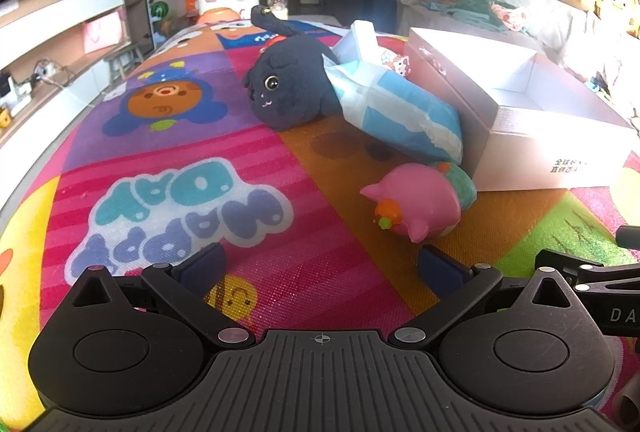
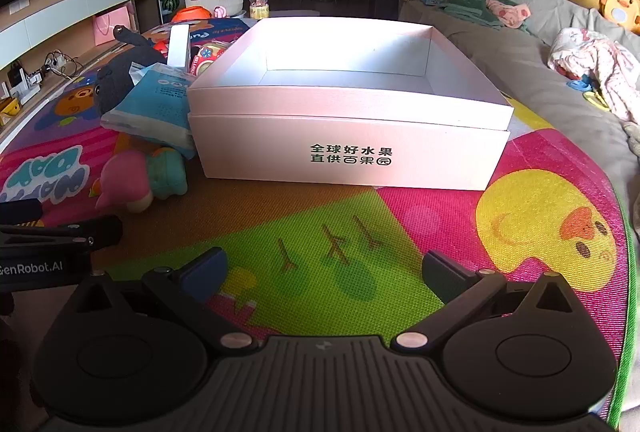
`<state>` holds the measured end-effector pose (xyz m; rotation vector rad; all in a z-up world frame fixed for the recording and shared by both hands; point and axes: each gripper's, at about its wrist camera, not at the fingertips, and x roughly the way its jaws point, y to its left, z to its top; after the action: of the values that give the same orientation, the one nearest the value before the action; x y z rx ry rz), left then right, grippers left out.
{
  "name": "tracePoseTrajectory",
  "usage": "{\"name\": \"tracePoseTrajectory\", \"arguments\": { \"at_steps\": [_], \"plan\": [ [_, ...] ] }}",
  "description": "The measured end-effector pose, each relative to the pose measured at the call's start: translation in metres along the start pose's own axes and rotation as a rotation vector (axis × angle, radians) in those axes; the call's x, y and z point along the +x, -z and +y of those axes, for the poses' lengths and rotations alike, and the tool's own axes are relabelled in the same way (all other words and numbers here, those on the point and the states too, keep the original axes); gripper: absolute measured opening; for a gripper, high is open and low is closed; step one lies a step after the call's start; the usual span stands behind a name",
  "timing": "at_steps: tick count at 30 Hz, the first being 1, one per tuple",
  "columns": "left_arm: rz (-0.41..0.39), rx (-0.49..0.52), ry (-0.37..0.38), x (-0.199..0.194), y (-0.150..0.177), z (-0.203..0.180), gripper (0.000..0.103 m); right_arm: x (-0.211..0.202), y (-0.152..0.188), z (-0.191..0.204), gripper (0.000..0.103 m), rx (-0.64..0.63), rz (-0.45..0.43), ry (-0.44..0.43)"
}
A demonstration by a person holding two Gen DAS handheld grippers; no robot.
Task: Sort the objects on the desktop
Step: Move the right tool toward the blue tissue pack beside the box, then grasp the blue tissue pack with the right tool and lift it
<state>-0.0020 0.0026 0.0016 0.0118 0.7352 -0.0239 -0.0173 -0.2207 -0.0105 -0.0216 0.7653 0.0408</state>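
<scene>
Step in hand: first pick, nothing sorted. Left claw (image 1: 320, 270) and right claw (image 2: 324, 274) stand apart, empty. Pink toy (image 1: 416, 205) lies at 1 o'clock of the left claw, beside the empty box (image 2: 348, 147). Next: advance, clamp toy.

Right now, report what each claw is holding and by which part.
Nothing is held. The left claw and right claw are both open over the play mat, short of the toys and the white box.

Left gripper (image 1: 320, 270) held with jaws spread, empty, above the patterned mat (image 1: 180, 151). Pink toy (image 1: 416, 205) lies just ahead. Black plush (image 1: 288, 87) and blue packet (image 1: 400, 115) lean beside the white box (image 1: 540, 135).
</scene>
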Motion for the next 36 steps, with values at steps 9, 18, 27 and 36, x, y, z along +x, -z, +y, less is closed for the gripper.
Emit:
{"name": "tracePoseTrajectory", "arguments": {
  "at_steps": [9,18,27,36],
  "plan": [
    [-0.113,0.082,0.013,-0.02,-0.011,0.005,0.103,-0.002,0.001,-0.009,0.103,-0.036,0.005,-0.066],
    [-0.075,0.18,0.117,0.014,-0.023,-0.018,0.103,0.002,-0.002,-0.001,0.103,-0.077,-0.006,-0.09],
    [-0.11,-0.026,-0.174,0.004,-0.018,0.07,0.103,-0.048,-0.012,0.053,0.102,-0.488,-0.361,-0.042],
    [-0.122,-0.18,-0.12,-0.001,-0.01,0.098,0.103,0.022,-0.044,0.142,0.056,-0.749,-0.297,0.023]
  ]
}}
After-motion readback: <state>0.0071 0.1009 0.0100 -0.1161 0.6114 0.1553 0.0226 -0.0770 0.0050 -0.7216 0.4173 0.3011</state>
